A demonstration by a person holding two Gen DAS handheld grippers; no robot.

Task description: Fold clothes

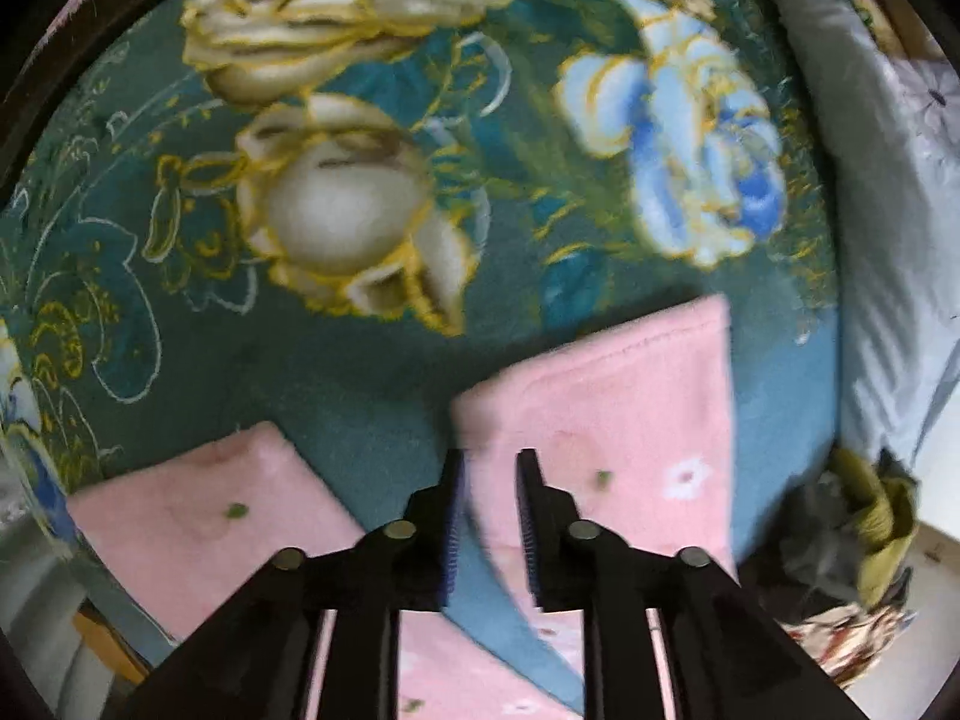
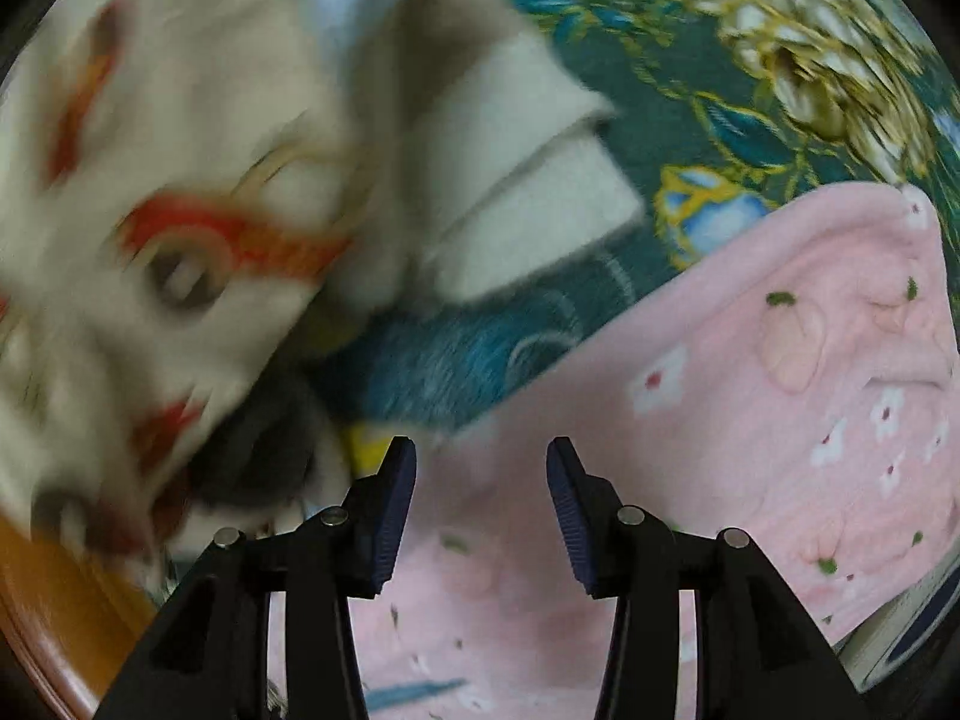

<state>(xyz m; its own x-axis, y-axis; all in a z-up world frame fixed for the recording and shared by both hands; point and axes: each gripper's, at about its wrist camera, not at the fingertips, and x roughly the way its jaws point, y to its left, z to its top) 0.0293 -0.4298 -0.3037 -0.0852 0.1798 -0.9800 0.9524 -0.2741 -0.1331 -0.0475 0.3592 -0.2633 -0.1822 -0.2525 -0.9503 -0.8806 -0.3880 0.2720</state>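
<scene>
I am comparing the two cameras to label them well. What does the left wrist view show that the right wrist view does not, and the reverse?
Only the left wrist view shows two separate pink pant legs spread on the bed, a grey-white quilt at the right edge and a yellow-green cloth lower right.

Only the right wrist view shows a blurred white garment with red print at the left and a brown wooden edge lower left.

Both show the pink flowered garment, the teal floral blanket, and open fingers holding nothing: left gripper, right gripper.
</scene>
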